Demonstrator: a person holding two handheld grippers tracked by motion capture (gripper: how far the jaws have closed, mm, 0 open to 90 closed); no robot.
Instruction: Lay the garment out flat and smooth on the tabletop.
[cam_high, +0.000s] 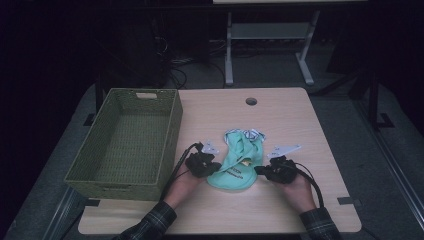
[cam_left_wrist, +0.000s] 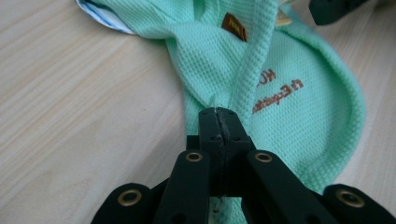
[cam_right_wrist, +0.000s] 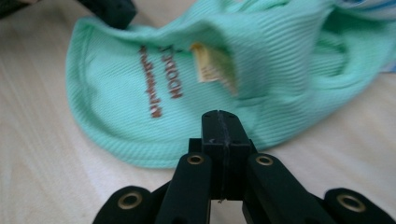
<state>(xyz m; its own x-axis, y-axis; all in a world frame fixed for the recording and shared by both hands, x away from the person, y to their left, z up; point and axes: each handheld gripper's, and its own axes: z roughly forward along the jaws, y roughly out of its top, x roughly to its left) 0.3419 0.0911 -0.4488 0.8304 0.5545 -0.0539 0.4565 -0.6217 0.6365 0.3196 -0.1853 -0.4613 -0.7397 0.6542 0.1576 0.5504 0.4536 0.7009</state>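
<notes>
A mint-green knitted cloth (cam_high: 235, 167) with brown lettering and a white patterned trim lies crumpled on the wooden table between my two grippers. My left gripper (cam_high: 216, 166) is at the cloth's left edge. In the left gripper view its jaws (cam_left_wrist: 218, 114) are pressed together, and a raised fold of the cloth (cam_left_wrist: 299, 116) runs into their tips. My right gripper (cam_high: 260, 170) is at the cloth's right edge. In the right gripper view its jaws (cam_right_wrist: 219, 116) are shut over the cloth's flat rim (cam_right_wrist: 130, 107), and I cannot tell whether any fabric is pinched.
An olive woven basket (cam_high: 175, 125) stands empty on the table's left side, close to my left hand. A round cable hole (cam_high: 251, 101) sits near the far edge. Bare tabletop lies to the right and toward the back. Beyond the table are desk legs and cables.
</notes>
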